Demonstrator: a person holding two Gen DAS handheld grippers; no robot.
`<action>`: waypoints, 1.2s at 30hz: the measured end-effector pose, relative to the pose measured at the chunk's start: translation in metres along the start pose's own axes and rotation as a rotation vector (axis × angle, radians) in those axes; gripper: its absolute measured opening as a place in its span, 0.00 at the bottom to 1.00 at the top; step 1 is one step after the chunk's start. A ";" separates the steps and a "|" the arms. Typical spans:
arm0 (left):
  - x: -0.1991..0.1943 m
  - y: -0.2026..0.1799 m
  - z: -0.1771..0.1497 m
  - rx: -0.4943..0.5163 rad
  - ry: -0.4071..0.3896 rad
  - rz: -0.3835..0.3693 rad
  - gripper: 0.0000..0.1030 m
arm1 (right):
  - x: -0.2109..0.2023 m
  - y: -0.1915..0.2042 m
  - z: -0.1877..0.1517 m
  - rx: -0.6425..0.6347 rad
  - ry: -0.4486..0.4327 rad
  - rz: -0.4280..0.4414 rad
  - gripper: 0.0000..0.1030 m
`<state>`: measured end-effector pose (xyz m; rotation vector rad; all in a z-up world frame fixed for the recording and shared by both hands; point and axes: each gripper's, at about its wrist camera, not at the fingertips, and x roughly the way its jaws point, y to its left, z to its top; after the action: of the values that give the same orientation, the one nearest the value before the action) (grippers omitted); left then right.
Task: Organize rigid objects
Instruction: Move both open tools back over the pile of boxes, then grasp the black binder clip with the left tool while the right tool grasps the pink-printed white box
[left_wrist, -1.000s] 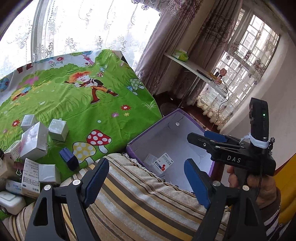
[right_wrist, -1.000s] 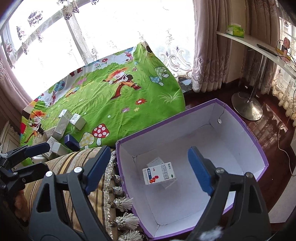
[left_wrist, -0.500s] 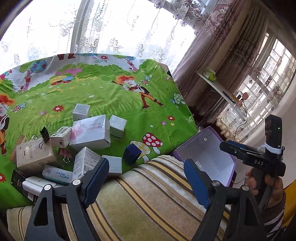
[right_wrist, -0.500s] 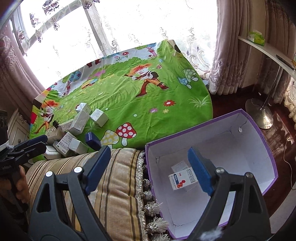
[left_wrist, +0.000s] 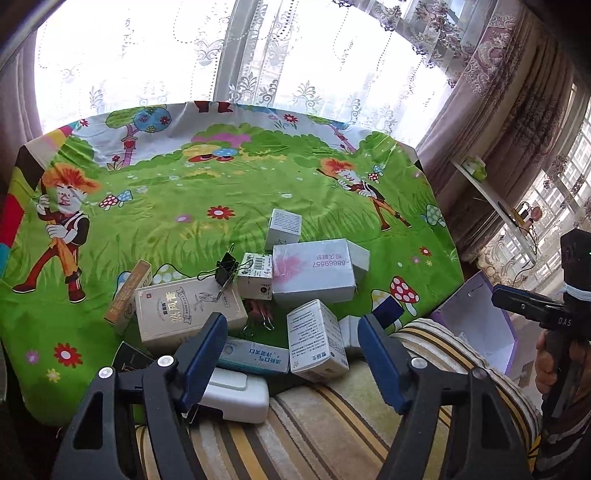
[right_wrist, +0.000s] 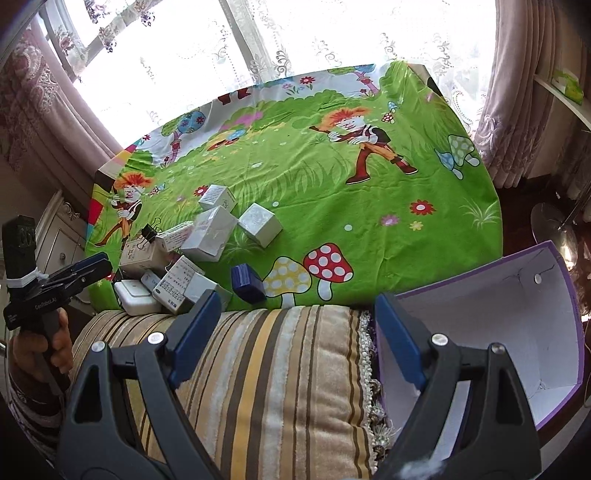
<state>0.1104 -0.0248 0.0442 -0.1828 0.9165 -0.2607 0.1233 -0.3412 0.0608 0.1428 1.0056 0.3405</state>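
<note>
Where boxes pile, white box reads "8866955"; right claw marked "DAS", prob.

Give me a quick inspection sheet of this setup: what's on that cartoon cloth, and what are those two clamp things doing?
Surface: green cartoon cloth covering a table; striped cushion along its near edge.
Job's things: a heap of small cartons at the near left of the cloth, among them a large white box, a beige box, a dark blue box and a white plastic case; purple bin beside the cushion.
Clutter: black binder clip among the cartons.
Grippers: left gripper open, empty, facing the heap; right gripper open, empty, over the cushion.
Cables: nothing seen on the cloth.
Surroundings: lace curtains, bright windows, wall shelf.
</note>
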 end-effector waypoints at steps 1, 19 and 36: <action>0.001 0.003 0.002 0.007 0.001 0.008 0.70 | 0.004 0.004 0.003 0.001 0.006 0.016 0.85; 0.054 0.032 0.034 0.082 0.071 0.116 0.61 | 0.090 0.053 0.038 0.026 0.187 0.116 0.85; 0.080 0.036 0.037 0.095 0.119 0.080 0.21 | 0.144 0.062 0.050 0.043 0.300 0.169 0.85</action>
<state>0.1918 -0.0125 -0.0038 -0.0433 1.0248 -0.2427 0.2223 -0.2314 -0.0113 0.2208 1.3018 0.5055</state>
